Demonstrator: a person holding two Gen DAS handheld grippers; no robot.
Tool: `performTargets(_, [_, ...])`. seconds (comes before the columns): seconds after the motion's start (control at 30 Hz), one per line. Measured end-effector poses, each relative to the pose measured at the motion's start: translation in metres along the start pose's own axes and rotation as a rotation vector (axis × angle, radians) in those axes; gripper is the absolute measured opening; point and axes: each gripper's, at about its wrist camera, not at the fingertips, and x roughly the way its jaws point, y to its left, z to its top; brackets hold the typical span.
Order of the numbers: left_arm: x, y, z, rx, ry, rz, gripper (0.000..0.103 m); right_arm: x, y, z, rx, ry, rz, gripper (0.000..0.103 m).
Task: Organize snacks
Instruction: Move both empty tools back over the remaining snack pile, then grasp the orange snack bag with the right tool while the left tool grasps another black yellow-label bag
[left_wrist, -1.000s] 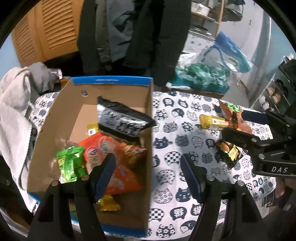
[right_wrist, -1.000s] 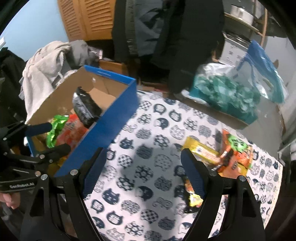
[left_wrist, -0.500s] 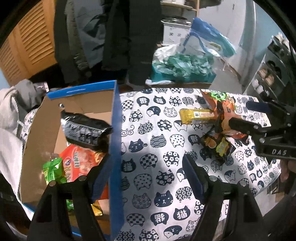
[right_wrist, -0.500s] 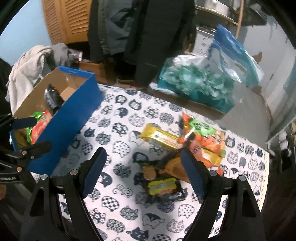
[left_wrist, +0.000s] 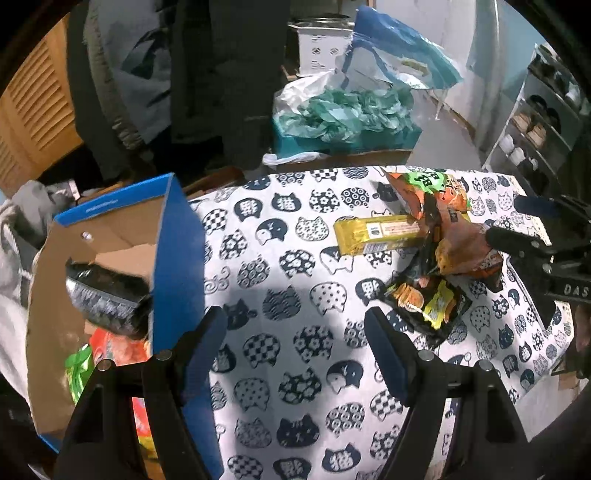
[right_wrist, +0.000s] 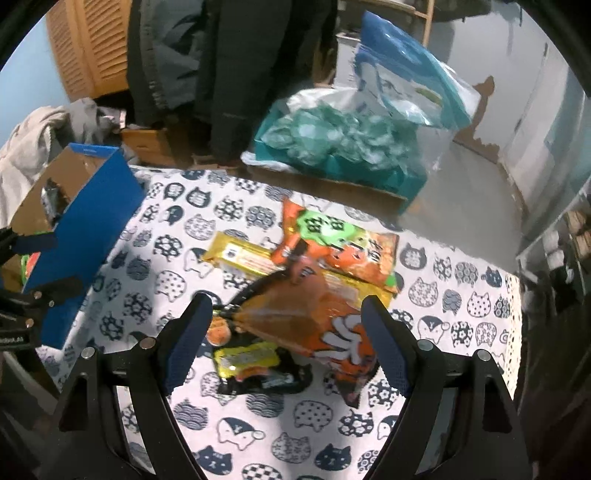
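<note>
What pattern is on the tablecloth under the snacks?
White tablecloth printed with dark blue cat heads in varied patterns, clearest in the right wrist view.

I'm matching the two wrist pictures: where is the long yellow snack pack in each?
Left wrist: yellow snack pack lies right of centre on the cat-print cloth.
Right wrist: it lies just left of centre, its right end under the orange bags.
Shared landmark: the blue-sided box, at the left in both.

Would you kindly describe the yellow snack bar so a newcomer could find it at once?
Start at the cat-print tablecloth, then go to the heap of snack packets to the right of the blue cardboard box. The yellow bar lies flat at the heap's box-facing edge, one end under the orange packet; it alone is long, slim and plain yellow.
</note>
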Motion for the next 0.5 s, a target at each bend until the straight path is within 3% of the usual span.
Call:
performTargets(0.3, [0.032,-0.019,0.019,0.014,0.044,-0.027,0.078,0.026,-0.015,-0.005,-0.075,0.026,-0.006,0.083])
performTargets(0.5, [0.047,-0.030,0.017,0.035,0.086,-0.040,0.078,0.059,-0.022,-0.008,-0.098,0.096,0.033,0.083])
